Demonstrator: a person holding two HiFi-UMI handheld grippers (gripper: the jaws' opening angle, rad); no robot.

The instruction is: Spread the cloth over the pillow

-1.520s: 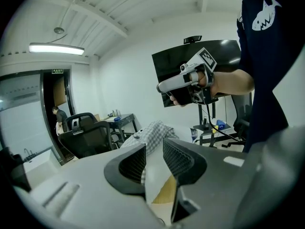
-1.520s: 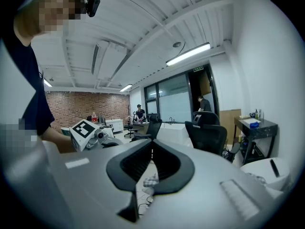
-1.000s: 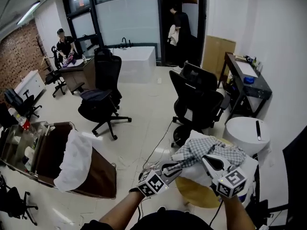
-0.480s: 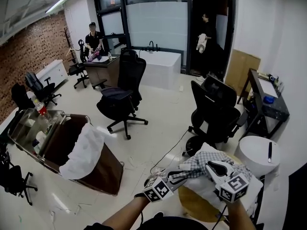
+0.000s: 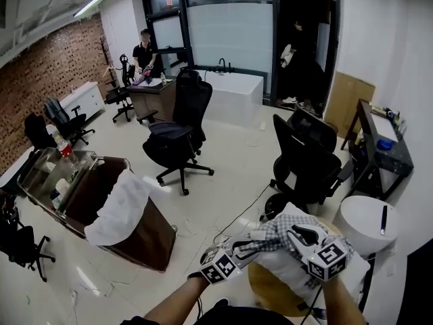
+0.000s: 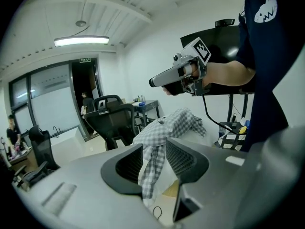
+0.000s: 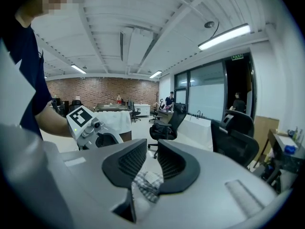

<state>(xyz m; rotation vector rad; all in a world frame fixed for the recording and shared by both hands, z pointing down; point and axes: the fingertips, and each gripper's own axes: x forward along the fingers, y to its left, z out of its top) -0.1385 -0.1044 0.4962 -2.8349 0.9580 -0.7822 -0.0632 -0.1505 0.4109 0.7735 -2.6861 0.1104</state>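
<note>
Watch the cloth (image 5: 287, 227): it sits bunched in a heap on top of the pillow (image 5: 284, 269), not laid flat. If you let go now, it will likely stay crumpled, or slip off the side where a strip hangs down. A fold could also snag on a pad as you pull back and drag the whole heap with it. Your left claw (image 6: 153, 152) has just been opening; its jaws stand well apart, with the hanging strip of cloth loose between them, not pinched. Your right claw (image 7: 151, 160) has just been opening too, to a narrower gap. A corner of cloth lies low in its throat, seemingly brushing one pad but not clamped.
</note>
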